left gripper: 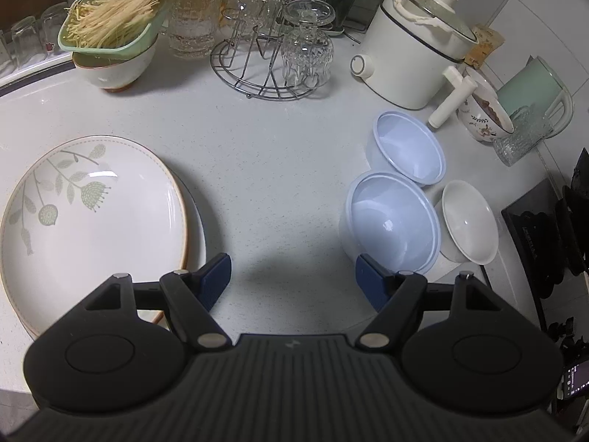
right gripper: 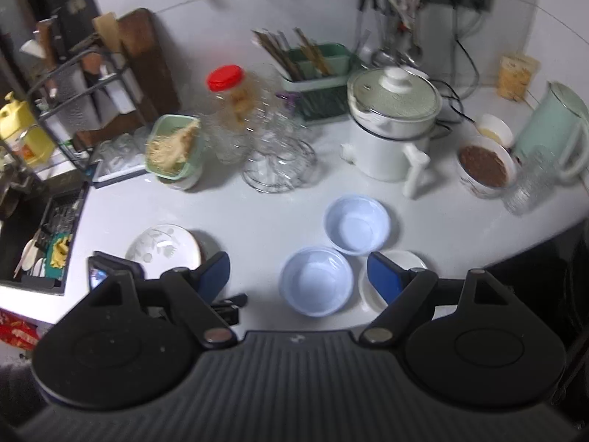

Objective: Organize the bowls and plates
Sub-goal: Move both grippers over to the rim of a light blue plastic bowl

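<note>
Hovering spread and empty, the left gripper (left gripper: 293, 280) sits between the plate (left gripper: 92, 199) and the blue bowl (left gripper: 392, 221).

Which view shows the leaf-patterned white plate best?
Left wrist view: the leaf-patterned white plate is large and sharp, its pattern and brown rim clear, stacked on another plate. The right wrist view shows it small and blurred.

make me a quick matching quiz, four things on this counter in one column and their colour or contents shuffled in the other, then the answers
Things:
1. leaf-pattern plate
2. near blue bowl
3. green basket
4. floral bowl

States:
A. filled with something brown
B. holds pale noodle-like strands
C. empty, beside a small white bowl
D. stacked on another plate, left of the open left gripper

Pairs: 1-D, 2-C, 3-B, 4-A
</note>
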Tool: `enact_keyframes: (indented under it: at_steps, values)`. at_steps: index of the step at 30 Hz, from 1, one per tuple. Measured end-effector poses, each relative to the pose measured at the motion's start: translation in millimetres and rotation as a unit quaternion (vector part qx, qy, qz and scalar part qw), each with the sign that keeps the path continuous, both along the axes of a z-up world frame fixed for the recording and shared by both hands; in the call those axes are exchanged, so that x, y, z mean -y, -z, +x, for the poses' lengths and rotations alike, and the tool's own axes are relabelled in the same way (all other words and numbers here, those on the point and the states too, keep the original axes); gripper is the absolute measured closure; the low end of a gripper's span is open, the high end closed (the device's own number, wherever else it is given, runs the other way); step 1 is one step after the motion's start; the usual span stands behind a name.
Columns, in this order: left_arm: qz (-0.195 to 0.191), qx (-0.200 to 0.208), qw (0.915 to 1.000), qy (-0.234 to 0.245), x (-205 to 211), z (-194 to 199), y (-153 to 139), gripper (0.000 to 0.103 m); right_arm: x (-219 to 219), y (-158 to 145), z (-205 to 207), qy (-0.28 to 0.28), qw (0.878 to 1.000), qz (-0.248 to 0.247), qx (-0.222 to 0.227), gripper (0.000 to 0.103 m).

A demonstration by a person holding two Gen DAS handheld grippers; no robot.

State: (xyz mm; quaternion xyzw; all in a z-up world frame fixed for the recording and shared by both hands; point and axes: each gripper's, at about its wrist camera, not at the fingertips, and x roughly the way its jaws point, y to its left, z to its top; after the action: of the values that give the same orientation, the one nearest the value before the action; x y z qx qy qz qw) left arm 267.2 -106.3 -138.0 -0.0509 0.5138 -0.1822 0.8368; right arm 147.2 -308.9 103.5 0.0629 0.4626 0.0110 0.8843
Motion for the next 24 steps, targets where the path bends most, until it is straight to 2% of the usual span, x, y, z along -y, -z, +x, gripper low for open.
enact_keyframes:
  at_steps: [3, 9, 16, 19, 20, 22, 24]
  values:
    - [-0.005, 0.01, 0.9999, 0.001, -3.7, 2.6, -0.9, 0.024, 0.6, 16.6, 3.6, 0.014, 1.0, 0.012, -0.008, 0.02]
    - [-0.016, 0.026, 0.9995, 0.013, -7.7, 10.2, 3.2, 0.025, 9.5, 77.4, 6.5, 0.06, 0.997, 0.027, -0.031, 0.02]
    - [-0.043, 0.027, 0.9981, 0.034, 5.9, 21.7, 17.4, 0.026, 17.8, 138.5, 9.1, 0.095, 0.994, 0.043, -0.019, 0.021]
    - [-0.06, 0.023, 0.9969, 0.045, 15.2, 29.1, 24.5, 0.033, 23.2, 161.2, 10.5, 0.111, 0.992, 0.06, -0.023, 0.029]
    - [-0.063, 0.02, 0.9966, 0.049, 18.0, 31.7, 26.7, 0.038, 25.0, 168.7, 10.7, 0.116, 0.991, 0.065, -0.026, 0.038]
    - [-0.07, 0.015, 0.9959, 0.055, 23.0, 36.4, 31.7, 0.042, 27.6, 182.8, 11.8, 0.125, 0.989, 0.076, -0.035, 0.042]
    - [-0.073, 0.006, 0.9955, 0.059, 27.6, 41.1, 37.0, 0.049, 27.6, 195.1, 12.8, 0.13, 0.988, 0.077, -0.039, 0.053]
